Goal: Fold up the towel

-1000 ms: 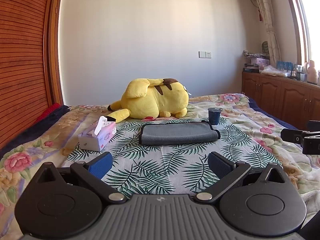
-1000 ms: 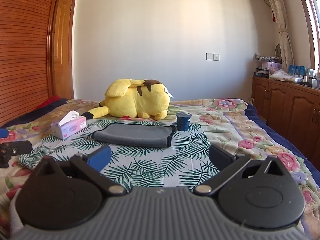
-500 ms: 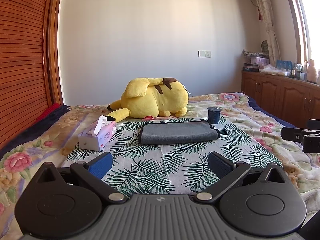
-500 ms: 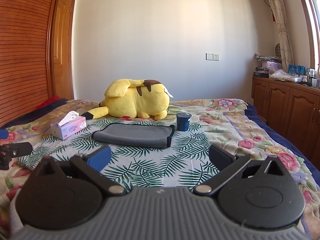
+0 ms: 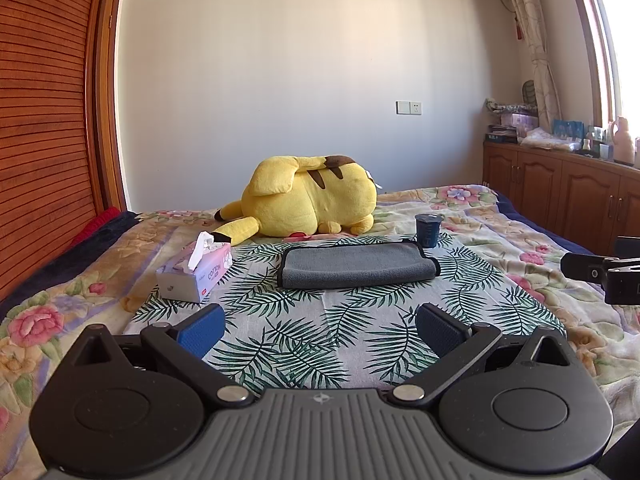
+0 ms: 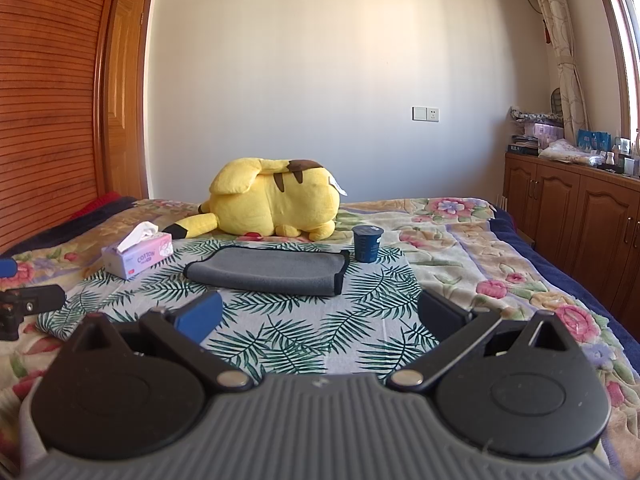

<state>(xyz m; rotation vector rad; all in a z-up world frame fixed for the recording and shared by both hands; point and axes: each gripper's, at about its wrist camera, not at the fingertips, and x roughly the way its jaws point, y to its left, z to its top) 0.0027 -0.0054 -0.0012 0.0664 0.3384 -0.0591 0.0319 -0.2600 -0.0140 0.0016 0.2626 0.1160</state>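
A grey towel with a black hem [image 5: 356,266] lies folded flat on the palm-leaf cloth [image 5: 320,320] on the bed; it also shows in the right wrist view [image 6: 268,270]. My left gripper [image 5: 320,326] is open and empty, hovering well short of the towel. My right gripper [image 6: 320,318] is open and empty, also short of the towel. Part of the right gripper shows at the right edge of the left wrist view [image 5: 604,274]. Part of the left gripper shows at the left edge of the right wrist view [image 6: 28,306].
A yellow plush toy [image 5: 308,202] lies behind the towel. A tissue box [image 5: 196,274] stands left of the towel. A dark blue cup [image 5: 428,230] stands at its far right corner. Wooden cabinets [image 5: 560,196] line the right wall, a slatted wardrobe [image 5: 44,120] the left.
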